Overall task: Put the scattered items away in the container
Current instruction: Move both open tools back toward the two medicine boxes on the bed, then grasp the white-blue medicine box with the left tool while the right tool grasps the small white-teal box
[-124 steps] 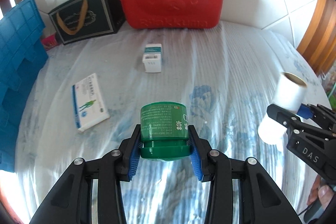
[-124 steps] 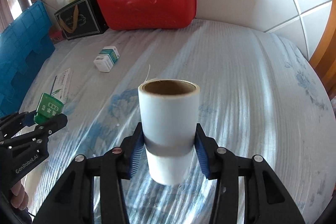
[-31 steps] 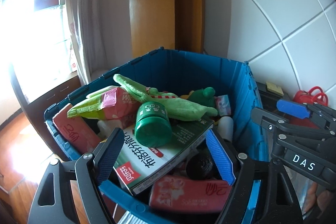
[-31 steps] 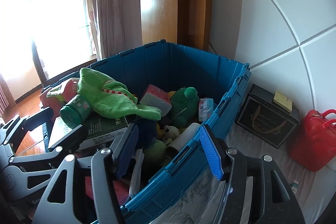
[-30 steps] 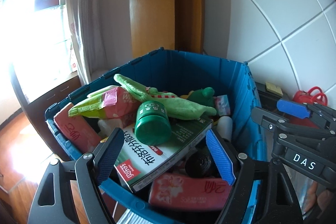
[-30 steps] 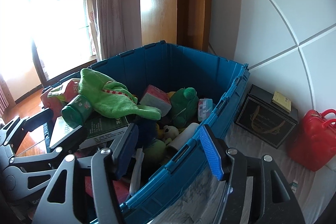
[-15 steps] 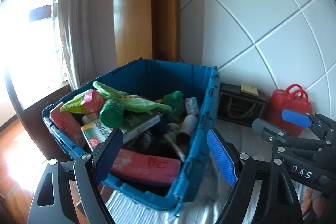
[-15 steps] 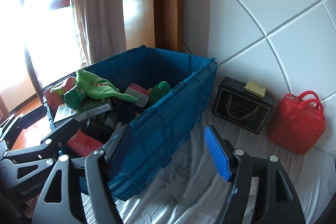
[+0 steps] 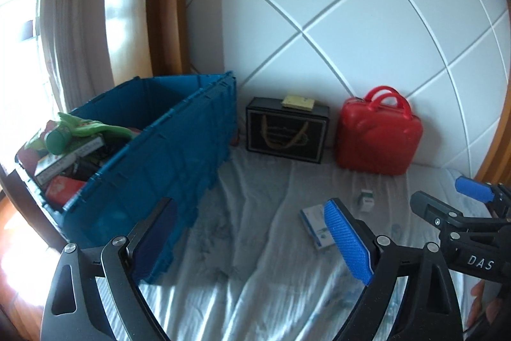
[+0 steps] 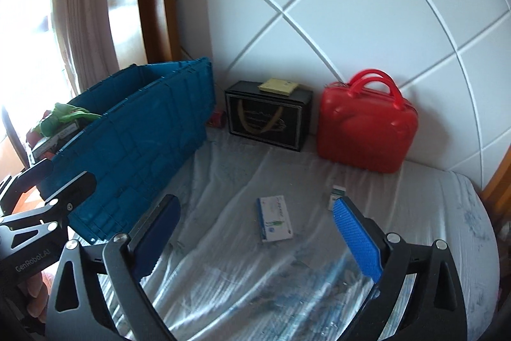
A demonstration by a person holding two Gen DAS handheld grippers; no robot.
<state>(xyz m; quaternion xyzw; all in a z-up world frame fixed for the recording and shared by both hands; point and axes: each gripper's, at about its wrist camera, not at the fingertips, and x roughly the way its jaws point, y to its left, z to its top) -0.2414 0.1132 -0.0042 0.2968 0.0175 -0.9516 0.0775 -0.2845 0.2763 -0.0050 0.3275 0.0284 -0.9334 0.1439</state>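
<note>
Left wrist view: the left gripper (image 9: 252,238) is empty, its jaws opening wide with only sheet (image 9: 255,277) between them. The crate (image 9: 166,155) stands at the left, already heaped with things. Right of the crate, against the wall, sit the black bag (image 9: 287,130) and, further right, the red case (image 9: 380,136). Two items remain on the sheet, well right of the crate: the flat box (image 9: 314,222), partly hidden behind this gripper's blue pad, and the small carton (image 9: 366,198) beyond it, towards the red case. The right gripper (image 9: 447,200) shows at the edge, nothing in it.

Right wrist view: the right gripper (image 10: 258,238) is likewise empty, jaws opening, bare sheet between them. The flat box (image 10: 274,218) lies flat, right of the crate (image 10: 134,130) and apart from it; the small carton (image 10: 337,194) stands further right, just behind the blue pad.

The step in hand looks like reaching for these two. A sensible split: the left takes the flat box, nearer the crate, and the right the carton. The flat box lies low on soft bedding, so I judge it best to come in steeply and straddle its narrow width, pressing slightly into the sheet without pinching cloth. The carton is light and could topple, so centre the jaws before closing.
</note>
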